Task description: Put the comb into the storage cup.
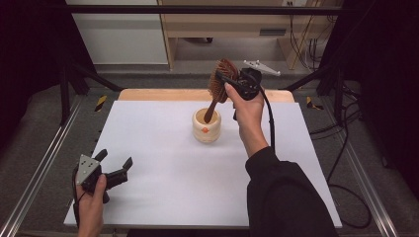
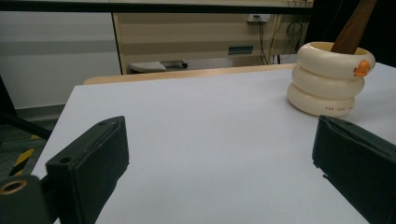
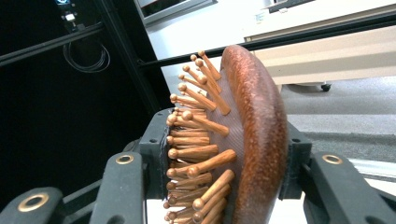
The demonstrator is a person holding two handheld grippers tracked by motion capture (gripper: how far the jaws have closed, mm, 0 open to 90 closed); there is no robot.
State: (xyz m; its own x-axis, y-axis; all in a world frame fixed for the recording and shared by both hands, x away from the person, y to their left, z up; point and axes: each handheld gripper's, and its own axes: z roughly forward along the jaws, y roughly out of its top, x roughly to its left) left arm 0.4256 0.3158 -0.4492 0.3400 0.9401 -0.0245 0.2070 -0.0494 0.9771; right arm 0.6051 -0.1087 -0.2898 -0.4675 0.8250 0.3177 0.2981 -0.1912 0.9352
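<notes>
You are looking at a wooden hairbrush (image 1: 221, 79) with a reddish-brown oval head and rows of round-tipped wooden pins (image 3: 196, 140). It is standing tilted, head uppermost, and its handle end is sitting inside a cream holder (image 1: 206, 126). The holder is shaped like three stacked rings, is carrying a small orange mark on its side, and is standing upright near the middle of the white table (image 1: 163, 168).

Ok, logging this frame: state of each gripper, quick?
Left gripper: open, holding nothing.
Right gripper: closed on the wooden hairbrush.
</notes>
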